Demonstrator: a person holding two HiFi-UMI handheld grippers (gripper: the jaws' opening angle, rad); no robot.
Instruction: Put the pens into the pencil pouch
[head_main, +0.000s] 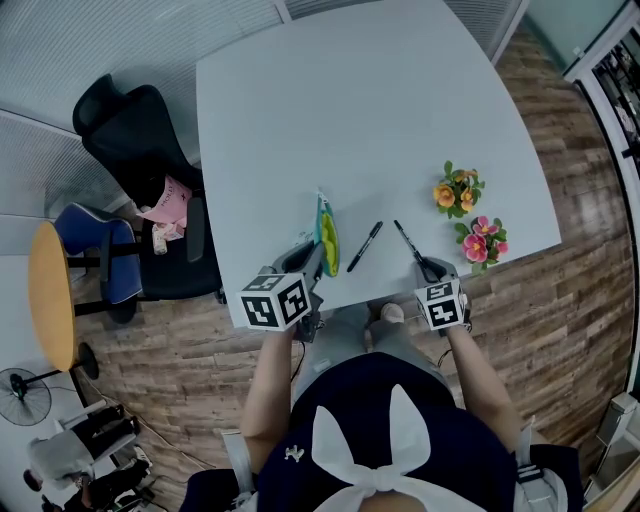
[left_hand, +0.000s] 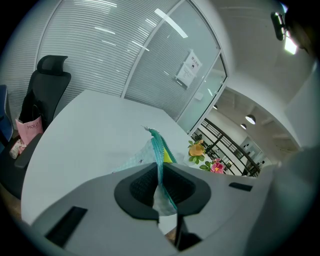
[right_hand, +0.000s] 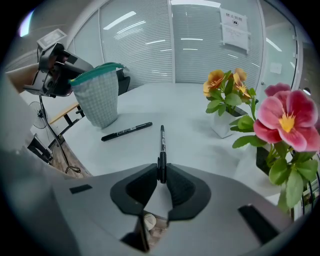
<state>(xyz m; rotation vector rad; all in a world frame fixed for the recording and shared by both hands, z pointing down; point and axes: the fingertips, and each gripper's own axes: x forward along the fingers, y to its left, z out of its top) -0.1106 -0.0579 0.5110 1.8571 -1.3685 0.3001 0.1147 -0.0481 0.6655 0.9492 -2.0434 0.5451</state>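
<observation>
Pen (right_hand: 162, 145) neighbours: flowers (right_hand: 225, 89) at right.
Pen look: black, slim, clamped in right gripper (right_hand: 161, 172).
Pouch (left_hand: 158, 152): pinched by left gripper (left_hand: 160, 189).

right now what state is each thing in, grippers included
left gripper, shut on pencil pouch
pencil pouch, pinched at its edge, held upright
right gripper, shut on gripped pen
gripped pen, clamped at one end
loose pen, lying on the table
orange flowers, upright
pink flowers, upright

left claw (head_main: 312, 262): grips pouch (head_main: 326, 232) | right claw (head_main: 430, 268): grips pen (head_main: 408, 243)
</observation>
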